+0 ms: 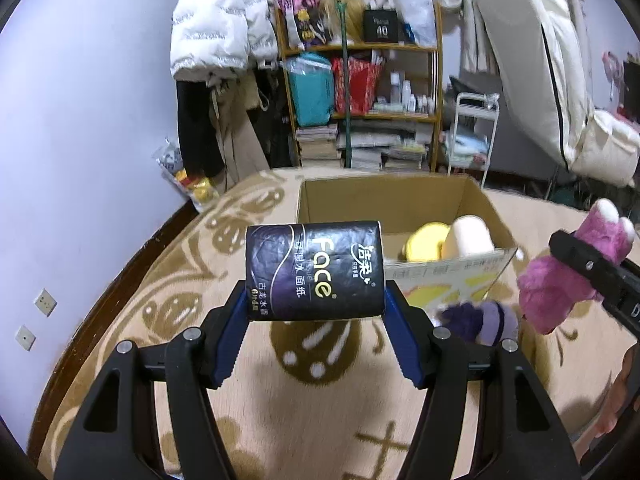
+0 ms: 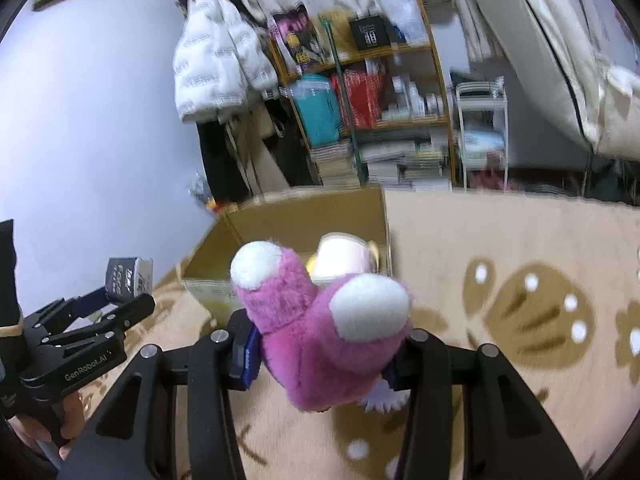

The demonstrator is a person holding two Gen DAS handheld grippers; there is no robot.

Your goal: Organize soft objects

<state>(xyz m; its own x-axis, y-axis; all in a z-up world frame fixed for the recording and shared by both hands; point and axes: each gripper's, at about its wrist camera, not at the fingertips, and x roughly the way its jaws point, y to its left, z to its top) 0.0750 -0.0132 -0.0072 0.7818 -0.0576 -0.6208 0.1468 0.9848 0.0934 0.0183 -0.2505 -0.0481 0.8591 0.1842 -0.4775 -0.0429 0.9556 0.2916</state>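
There, the left hand-held gripper (image 1: 314,302) was clamped on a dark pack of face tissue (image 1: 314,272), its blue pads pressing both ends and holding it above the patterned rug (image 1: 160,280), just short of the open cardboard box (image 1: 472,200). Inside the box lay a yellow soft toy (image 1: 426,244) and a cream one (image 1: 472,238). A purple plush (image 1: 480,318) sat on the rug beside the box's near wall. Farther right, the right hand-held gripper (image 2: 320,354) squeezed a pink plush toy (image 2: 320,320), its white-tipped feet pointing toward the box.
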